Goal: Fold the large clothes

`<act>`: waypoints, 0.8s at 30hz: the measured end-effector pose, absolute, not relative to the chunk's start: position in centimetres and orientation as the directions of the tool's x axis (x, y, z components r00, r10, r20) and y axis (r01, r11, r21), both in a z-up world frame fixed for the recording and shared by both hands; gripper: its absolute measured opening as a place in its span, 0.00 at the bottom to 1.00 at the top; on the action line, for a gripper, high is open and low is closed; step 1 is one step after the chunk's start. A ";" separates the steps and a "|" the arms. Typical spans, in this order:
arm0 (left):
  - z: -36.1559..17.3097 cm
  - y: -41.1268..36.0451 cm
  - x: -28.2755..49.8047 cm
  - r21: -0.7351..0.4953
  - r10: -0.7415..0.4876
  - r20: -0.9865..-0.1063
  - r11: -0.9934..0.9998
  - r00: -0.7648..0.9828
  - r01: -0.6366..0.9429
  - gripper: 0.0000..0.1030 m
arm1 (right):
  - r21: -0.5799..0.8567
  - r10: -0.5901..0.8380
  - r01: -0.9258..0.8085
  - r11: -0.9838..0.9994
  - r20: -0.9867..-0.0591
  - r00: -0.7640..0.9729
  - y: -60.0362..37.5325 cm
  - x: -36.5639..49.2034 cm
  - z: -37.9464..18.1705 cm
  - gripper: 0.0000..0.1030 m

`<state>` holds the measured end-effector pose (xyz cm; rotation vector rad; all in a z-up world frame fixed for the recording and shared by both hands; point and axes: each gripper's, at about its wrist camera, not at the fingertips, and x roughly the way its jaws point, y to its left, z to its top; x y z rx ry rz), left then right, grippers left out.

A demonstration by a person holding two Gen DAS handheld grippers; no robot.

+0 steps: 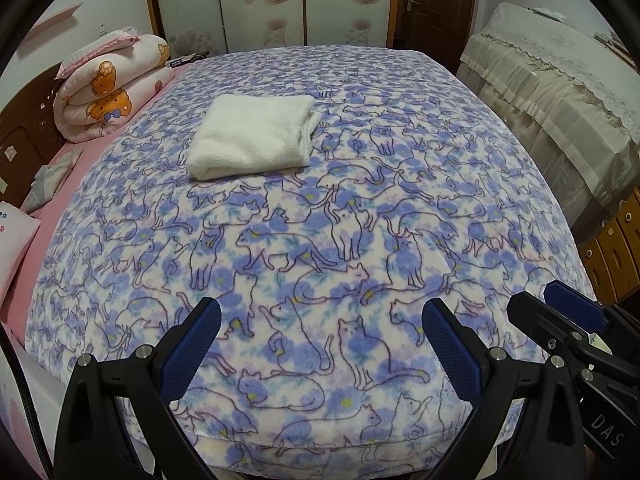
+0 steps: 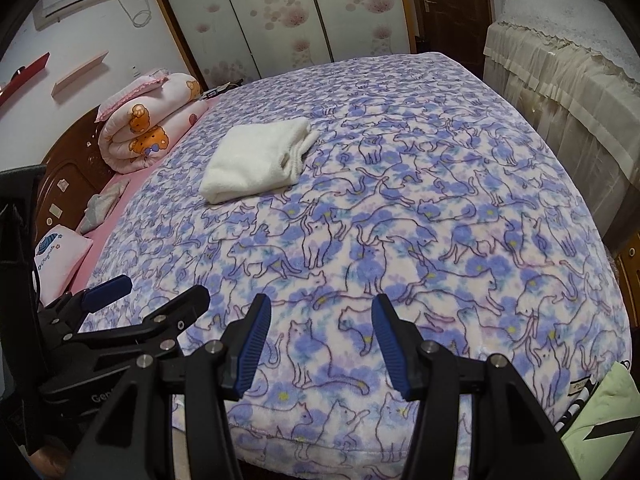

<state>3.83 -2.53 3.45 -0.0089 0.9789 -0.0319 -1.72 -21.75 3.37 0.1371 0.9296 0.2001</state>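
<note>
The left gripper point(image 1: 322, 344) had its blue-padded fingers point(image 1: 192, 354) spread wide, nothing between them, hovering just above the near edge of the bed. Over on the other side, the right gripper point(image 2: 318, 344) was parted as well, fingers point(image 2: 252, 346) a little closer together than the left pair, and empty too. The two tools sat side by side: from the left wrist view the right gripper point(image 1: 560, 316) poked in at the right edge, and from the right wrist view the left gripper point(image 2: 120, 300) showed at the left, its pads apart.

Beneath both lay the cat-print blanket point(image 1: 360, 200), purple and white, spread smooth across the whole bed point(image 2: 400, 208). And there was the garment: a white fluffy piece of clothing point(image 1: 252, 136), already folded into a neat rectangle, resting on the blanket well beyond the grippers, toward the far left part of the bed point(image 2: 256, 158). Neither gripper touched it.

Further out, a rolled pink quilt point(image 1: 108, 88) with bear prints sat by the wooden headboard point(image 2: 68, 160) on the left. A lace-covered cabinet point(image 1: 540, 76) stood to the right, and wardrobe doors point(image 2: 280, 8) with pink flowers closed off the back.
</note>
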 end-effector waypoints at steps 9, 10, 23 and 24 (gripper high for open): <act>3.4 -2.4 3.7 -0.026 -0.032 -0.833 1.000 0.553 0.018 0.97 | 0.189 0.220 -0.114 0.975 -0.781 0.585 -21.6 -2.2 3.9 0.51; 3.4 -2.4 3.7 -0.028 -0.033 -0.832 0.999 0.553 0.019 0.97 | 0.190 0.221 -0.115 0.975 -0.781 0.585 -21.5 -2.1 3.8 0.51; 3.3 -2.3 3.7 -0.039 -0.042 -0.836 0.999 0.547 0.019 0.97 | 0.184 0.217 -0.116 0.976 -0.781 0.586 -21.6 -2.2 3.8 0.51; 3.3 -2.4 3.7 -0.038 -0.042 -0.836 0.999 0.546 0.019 0.97 | 0.185 0.218 -0.117 0.976 -0.780 0.586 -21.6 -2.1 3.8 0.51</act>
